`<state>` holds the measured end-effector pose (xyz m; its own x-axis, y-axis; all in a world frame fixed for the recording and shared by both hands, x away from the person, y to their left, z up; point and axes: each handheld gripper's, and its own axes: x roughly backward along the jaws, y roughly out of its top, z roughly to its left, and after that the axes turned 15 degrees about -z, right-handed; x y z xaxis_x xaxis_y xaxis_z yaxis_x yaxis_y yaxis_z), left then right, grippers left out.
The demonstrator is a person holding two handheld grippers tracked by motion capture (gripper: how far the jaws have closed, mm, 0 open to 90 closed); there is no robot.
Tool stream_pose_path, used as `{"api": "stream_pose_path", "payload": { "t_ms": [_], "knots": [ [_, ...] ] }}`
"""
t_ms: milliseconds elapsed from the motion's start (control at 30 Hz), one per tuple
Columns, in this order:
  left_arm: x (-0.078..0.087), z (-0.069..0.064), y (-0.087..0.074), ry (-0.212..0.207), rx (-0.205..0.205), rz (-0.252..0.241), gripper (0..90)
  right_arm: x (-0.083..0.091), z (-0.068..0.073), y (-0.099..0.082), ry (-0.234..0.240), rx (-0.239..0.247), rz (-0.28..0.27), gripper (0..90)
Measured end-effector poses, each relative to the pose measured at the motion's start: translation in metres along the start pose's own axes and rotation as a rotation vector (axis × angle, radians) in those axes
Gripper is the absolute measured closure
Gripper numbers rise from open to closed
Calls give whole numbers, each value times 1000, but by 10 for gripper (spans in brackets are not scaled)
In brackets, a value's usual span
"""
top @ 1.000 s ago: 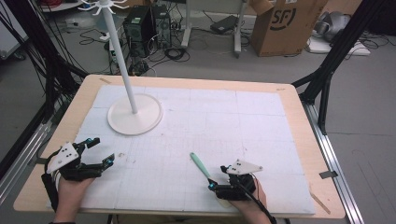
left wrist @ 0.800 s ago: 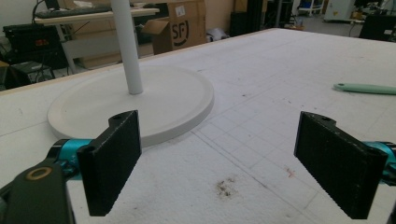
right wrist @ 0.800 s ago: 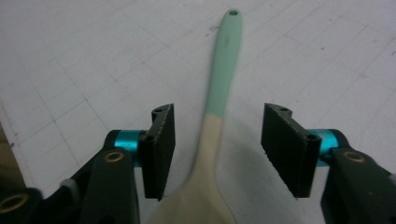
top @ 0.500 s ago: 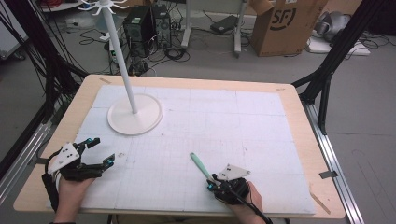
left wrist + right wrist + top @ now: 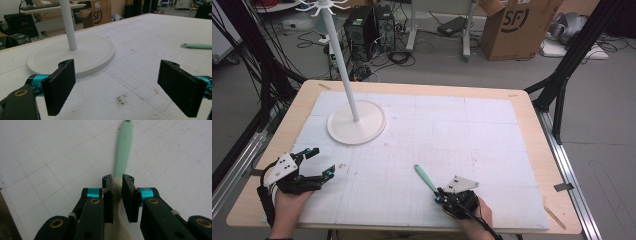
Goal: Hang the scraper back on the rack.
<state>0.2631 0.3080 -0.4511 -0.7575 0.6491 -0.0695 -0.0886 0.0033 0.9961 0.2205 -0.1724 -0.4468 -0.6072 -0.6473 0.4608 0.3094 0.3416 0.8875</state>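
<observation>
A slim mint-green plastic utensil (image 5: 426, 178) with a long flat handle and a small hole at its far tip lies on the white gridded foam mat (image 5: 492, 145) toward the near right of the table, its handle pointing away and to the left; in the right gripper view the handle gives way to a cream-coloured end that sits between the jaws. The right gripper (image 5: 117, 185), held in the person's right hand (image 5: 472, 220) at the near edge, has just been closing and now pinches the near part of the utensil, its two black ribbed pads (image 5: 128, 195) pressed against either side. The left gripper (image 5: 319, 161), in the left hand (image 5: 289, 202) at the near left corner, stands wide with nothing between its pads, resting low over the mat, well apart from the utensil. A single white hanger stand (image 5: 356, 121), with one tall pole on one round flat base, occupies the far left of the mat. Counted on the light wooden table (image 5: 532, 107): one utensil, one stand, one mat, two grippers. One brown cardboard box (image 5: 514, 25) sits on the floor beyond the far edge.
</observation>
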Motion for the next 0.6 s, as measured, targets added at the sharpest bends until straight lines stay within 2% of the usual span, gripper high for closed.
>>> {"api": "stream_pose_path", "payload": {
  "t_ms": [67, 300, 433, 600],
  "knots": [
    [0, 0, 0, 0, 0, 0, 155, 0, -4, 1, 19, -4, 3, 815],
    [0, 0, 0, 1, -2, 2, 155, 0, -9, 1, 22, 5, 7, 816],
    [0, 0, 0, 3, -3, 3, 156, -1, -6, 0, -1, 17, 1, 806],
    [0, -1, 0, 4, -6, 5, 157, 0, -5, 0, -8, 18, -1, 816]
  ]
}}
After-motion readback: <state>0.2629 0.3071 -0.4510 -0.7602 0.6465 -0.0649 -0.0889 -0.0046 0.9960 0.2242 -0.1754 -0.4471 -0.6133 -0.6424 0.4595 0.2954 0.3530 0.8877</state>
